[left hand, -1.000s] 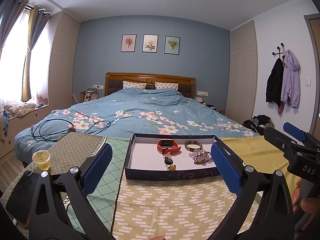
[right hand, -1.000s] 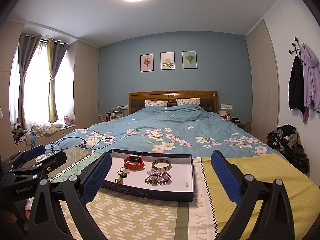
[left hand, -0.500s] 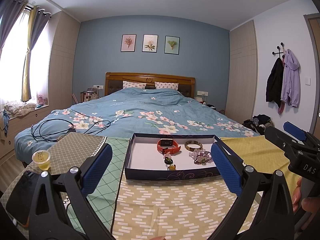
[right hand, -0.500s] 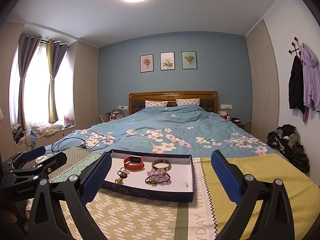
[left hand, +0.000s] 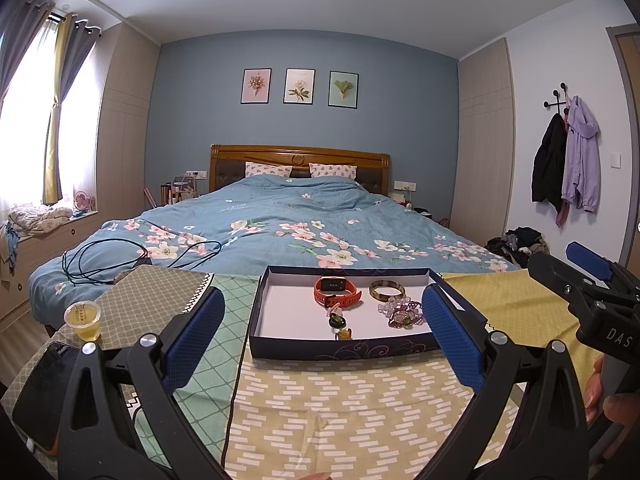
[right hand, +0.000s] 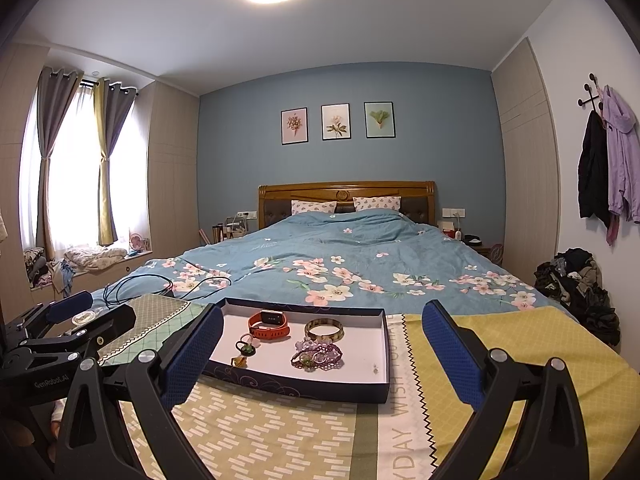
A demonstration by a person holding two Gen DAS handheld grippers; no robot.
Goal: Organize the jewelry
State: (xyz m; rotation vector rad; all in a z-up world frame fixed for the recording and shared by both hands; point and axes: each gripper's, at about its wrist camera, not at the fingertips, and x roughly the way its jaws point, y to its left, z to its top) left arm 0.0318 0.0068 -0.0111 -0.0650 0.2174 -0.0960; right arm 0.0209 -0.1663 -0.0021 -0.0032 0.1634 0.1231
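Two wide-open, empty grippers, left (left hand: 322, 344) and right (right hand: 320, 354), jewelry tray (right hand: 320, 385) just beyond their jaws

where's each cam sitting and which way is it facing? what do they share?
Left wrist: on the left gripper, facing the tray and bed; own open fingers, right gripper at the right edge.
Right wrist: on the right gripper, same heading, further right; own open fingers, left gripper at the left edge.
Shared: tray, orange watch, bed.

A home bedroom: a made bed (left hand: 304, 224) with wooden headboard (left hand: 300, 156), curtained window (right hand: 76, 168), coats (left hand: 568, 160) on wall hooks.
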